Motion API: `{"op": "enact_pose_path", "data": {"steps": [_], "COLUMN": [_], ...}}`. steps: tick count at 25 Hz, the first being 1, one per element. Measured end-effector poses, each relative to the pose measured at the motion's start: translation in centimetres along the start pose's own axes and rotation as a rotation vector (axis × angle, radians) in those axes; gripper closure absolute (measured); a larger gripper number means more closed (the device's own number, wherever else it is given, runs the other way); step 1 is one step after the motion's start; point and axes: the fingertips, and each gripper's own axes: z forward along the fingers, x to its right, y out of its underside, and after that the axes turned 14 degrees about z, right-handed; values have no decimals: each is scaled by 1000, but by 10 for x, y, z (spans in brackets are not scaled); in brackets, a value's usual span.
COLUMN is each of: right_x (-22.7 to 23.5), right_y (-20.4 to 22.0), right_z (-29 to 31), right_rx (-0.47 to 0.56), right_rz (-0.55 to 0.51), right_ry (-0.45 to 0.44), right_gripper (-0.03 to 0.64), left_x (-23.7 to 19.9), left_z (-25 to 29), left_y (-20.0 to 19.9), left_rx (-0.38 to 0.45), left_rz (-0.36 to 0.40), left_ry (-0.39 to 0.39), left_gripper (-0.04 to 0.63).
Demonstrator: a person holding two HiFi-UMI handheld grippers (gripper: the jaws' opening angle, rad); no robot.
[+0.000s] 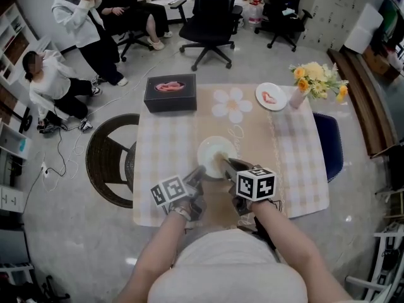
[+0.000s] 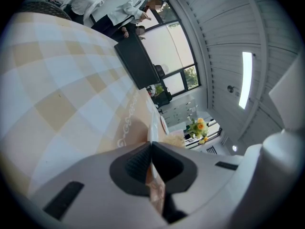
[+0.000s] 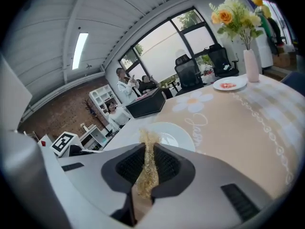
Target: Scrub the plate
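Standing by, I see office chairs and seated people behind a table in a checked cloth, with a white plate near its front edge. The left claw is pinched shut on the plate's rim. The right claw is clamped on a golden scrubber at the plate's near side. I'd hold the rim firmly and rub small circles, pressing lightly so the cloth doesn't slide.
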Motion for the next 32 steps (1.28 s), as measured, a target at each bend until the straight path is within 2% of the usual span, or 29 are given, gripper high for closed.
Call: {"op": "enact_pose_path", "data": {"steps": [7, 16, 18, 24, 32], "right_x": [-17, -18, -19, -16, 4], "right_y": [26, 43, 44, 45, 45], "right_z": [5, 11, 11, 9, 2], "right_rx": [-82, -124, -137, -179, -258], "right_rz": [104, 270, 222, -8, -163], "right_ry": [-61, -74, -70, -23, 71], "right_gripper": [563, 563, 563, 563, 563], "left_x": [-1, -2, -3, -3, -3], "left_z": [0, 1, 1, 1, 1], "left_y": [-1, 0, 0, 0, 0], "left_rx": [2, 0, -1, -4, -2], "left_rz": [0, -4, -4, -7, -1], "left_ry": [-3, -19, -24, -30, -30], "left_gripper": [578, 578, 578, 578, 578]}}
